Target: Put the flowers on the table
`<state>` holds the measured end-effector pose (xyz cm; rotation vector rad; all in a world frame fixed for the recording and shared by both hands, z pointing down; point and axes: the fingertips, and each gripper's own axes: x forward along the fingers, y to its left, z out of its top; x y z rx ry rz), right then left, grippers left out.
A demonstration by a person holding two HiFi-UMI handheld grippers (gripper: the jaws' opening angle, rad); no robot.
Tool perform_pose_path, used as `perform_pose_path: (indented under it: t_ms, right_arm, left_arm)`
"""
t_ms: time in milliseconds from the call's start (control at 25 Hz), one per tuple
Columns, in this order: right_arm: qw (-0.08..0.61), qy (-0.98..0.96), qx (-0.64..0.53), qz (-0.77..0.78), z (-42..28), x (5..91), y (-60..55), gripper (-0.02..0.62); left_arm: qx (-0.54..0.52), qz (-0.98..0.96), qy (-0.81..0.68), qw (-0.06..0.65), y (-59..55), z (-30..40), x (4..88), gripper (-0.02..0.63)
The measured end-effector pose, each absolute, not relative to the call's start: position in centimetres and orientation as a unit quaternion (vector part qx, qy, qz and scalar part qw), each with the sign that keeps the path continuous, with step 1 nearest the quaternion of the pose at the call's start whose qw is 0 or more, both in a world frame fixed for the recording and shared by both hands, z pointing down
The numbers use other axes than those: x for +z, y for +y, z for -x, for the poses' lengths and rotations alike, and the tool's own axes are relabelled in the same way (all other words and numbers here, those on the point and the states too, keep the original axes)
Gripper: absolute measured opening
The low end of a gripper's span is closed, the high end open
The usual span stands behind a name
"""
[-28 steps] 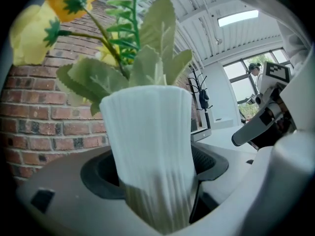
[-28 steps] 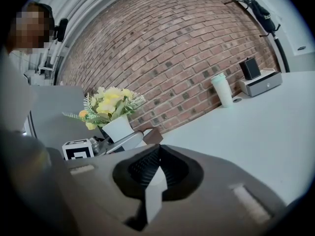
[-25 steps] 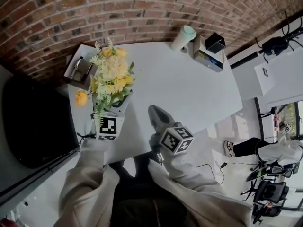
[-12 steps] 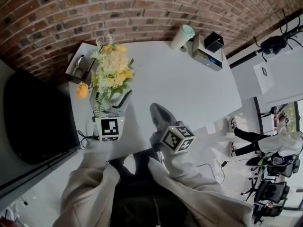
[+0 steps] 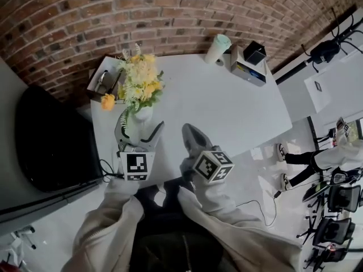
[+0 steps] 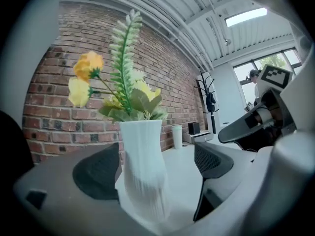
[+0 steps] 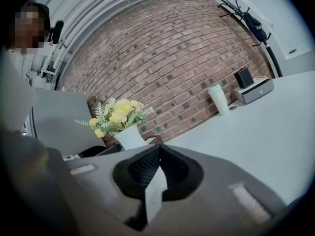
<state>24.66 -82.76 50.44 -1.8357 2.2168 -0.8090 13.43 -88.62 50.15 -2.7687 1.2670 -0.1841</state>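
A white ribbed vase [image 5: 140, 117] of yellow and white flowers [image 5: 140, 81] stands upright on the white table [image 5: 227, 109], near its left end. My left gripper [image 5: 139, 130] is open, with its jaws spread to either side of the vase's base. In the left gripper view the vase [image 6: 142, 166] sits between the two dark pads [image 6: 96, 173], with a clear gap at the right pad and the left one close beside it. My right gripper [image 5: 193, 137] is shut and holds nothing, hovering over the table's near edge. From the right gripper [image 7: 158, 156] view the vase [image 7: 129, 136] shows off to the left.
A pale green cup [image 5: 218, 47] and a white box [image 5: 248, 71] with a black cube [image 5: 254, 52] on it stand at the table's back right. A small tray [image 5: 102, 81] sits at the back left corner. A large black object [image 5: 51, 140] lies left of the table. A person [image 5: 317, 157] is at the right.
My left gripper's jaws have spread open off the vase and drawn back a little toward me. The vase stays standing on the table. The right gripper has barely moved.
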Motion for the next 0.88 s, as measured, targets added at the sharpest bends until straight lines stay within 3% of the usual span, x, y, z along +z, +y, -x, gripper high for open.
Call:
perform_pose_path:
  t_ms: [480,760,880]
  right_arm:
    - [0.109,0.749,-0.262,0.598,-22.4,49.1,-81.4,-0.002]
    - [0.126,0.741,-0.254,0.609,-21.2,48.7,-80.3,-0.001]
    - [0.121,0.741,-0.233,0.618,-20.6,48.1,-80.0,-0.001]
  left_arm:
    - [-0.090,0.919,0.385,-0.005,-83.3,-12.1,48.2,0.455]
    - [-0.053,0.922,0.382,-0.043,-81.2,-10.5,45.9,0.220]
    - [-0.050,0.924,0.378,-0.037,-80.6,-10.3,45.5,0.152]
